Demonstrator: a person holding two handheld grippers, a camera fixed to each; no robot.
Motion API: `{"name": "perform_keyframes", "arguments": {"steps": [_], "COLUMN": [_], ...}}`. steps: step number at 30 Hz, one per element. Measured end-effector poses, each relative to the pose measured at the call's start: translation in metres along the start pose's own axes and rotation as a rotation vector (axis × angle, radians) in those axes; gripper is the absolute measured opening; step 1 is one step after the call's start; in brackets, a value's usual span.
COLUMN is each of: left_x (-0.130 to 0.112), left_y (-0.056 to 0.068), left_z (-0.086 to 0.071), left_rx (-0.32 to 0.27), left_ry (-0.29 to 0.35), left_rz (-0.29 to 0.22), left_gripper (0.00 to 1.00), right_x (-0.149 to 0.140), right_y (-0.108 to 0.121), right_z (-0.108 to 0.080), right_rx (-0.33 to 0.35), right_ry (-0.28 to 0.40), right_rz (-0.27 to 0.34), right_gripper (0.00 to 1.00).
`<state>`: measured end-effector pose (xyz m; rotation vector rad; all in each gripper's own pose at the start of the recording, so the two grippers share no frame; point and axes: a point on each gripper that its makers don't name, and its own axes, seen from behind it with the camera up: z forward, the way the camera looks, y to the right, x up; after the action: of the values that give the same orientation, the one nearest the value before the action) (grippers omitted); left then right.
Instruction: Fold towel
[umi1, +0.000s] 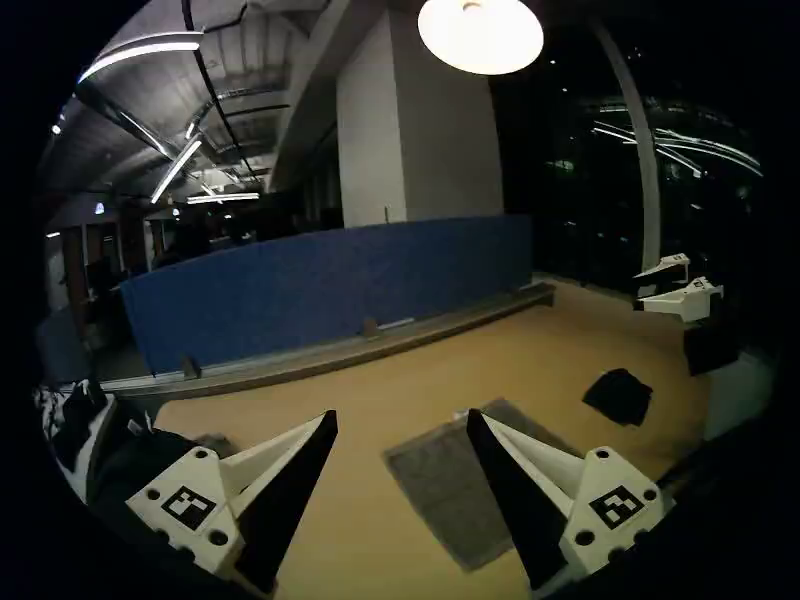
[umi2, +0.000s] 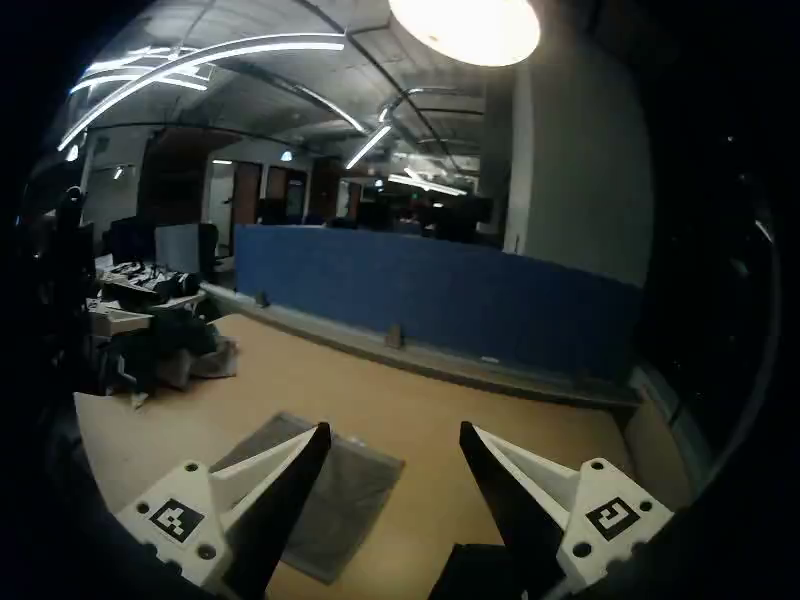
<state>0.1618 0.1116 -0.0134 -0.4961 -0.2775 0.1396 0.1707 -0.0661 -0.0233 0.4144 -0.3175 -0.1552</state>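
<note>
Left gripper view gives you the tan table (umi1: 400, 375), running back to a long blue divider (umi1: 330, 280). Your gray towel (umi1: 440, 490) lies flat on the table just ahead of the left gripper (umi1: 400, 414), partly behind one finger. In the right gripper view, the towel (umi2: 350, 490) lies beyond the right gripper (umi2: 393, 426). Both grippers hover spread wide, holding nothing. A small dark cloth (umi1: 618, 395) sits near the towel, not touching it.
</note>
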Motion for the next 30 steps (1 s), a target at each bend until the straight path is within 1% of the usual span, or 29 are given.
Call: {"name": "perform_keyframes", "arguments": {"steps": [3, 6, 9, 15, 21, 26, 30], "left_x": [-0.008, -0.012, -0.018, -0.043, -0.083, -0.122, -0.151], "left_y": [0.007, 0.010, 0.014, 0.023, 0.032, 0.044, 0.052], "left_z": [0.000, 0.001, 0.003, 0.007, 0.015, 0.023, 0.030], "left_rx": [-0.040, -0.050, -0.053, -0.060, -0.068, -0.087, -0.105], "left_ry": [-0.036, -0.044, -0.052, -0.085, -0.135, -0.182, -0.222], "left_rz": [-0.001, -0.003, 0.006, 0.023, 0.046, 0.080, 0.095], "left_gripper": [0.96, 0.96, 0.96, 0.96, 0.96, 0.96, 0.96], "right_x": [-0.005, -0.008, -0.014, -0.035, -0.065, -0.096, -0.121], "right_y": [-0.008, -0.012, -0.016, -0.028, -0.035, -0.040, -0.045], "right_z": [0.001, 0.003, 0.004, 0.007, 0.017, 0.026, 0.034], "right_rx": [0.044, 0.057, 0.066, 0.082, 0.076, 0.080, 0.083], "right_ry": [-0.032, -0.048, -0.061, -0.089, -0.118, -0.140, -0.162], "right_rz": [-0.004, -0.014, -0.026, -0.027, -0.022, -0.003, 0.009], "right_gripper": [1.00, 1.00, 1.00, 1.00, 1.00, 1.00, 1.00]}}
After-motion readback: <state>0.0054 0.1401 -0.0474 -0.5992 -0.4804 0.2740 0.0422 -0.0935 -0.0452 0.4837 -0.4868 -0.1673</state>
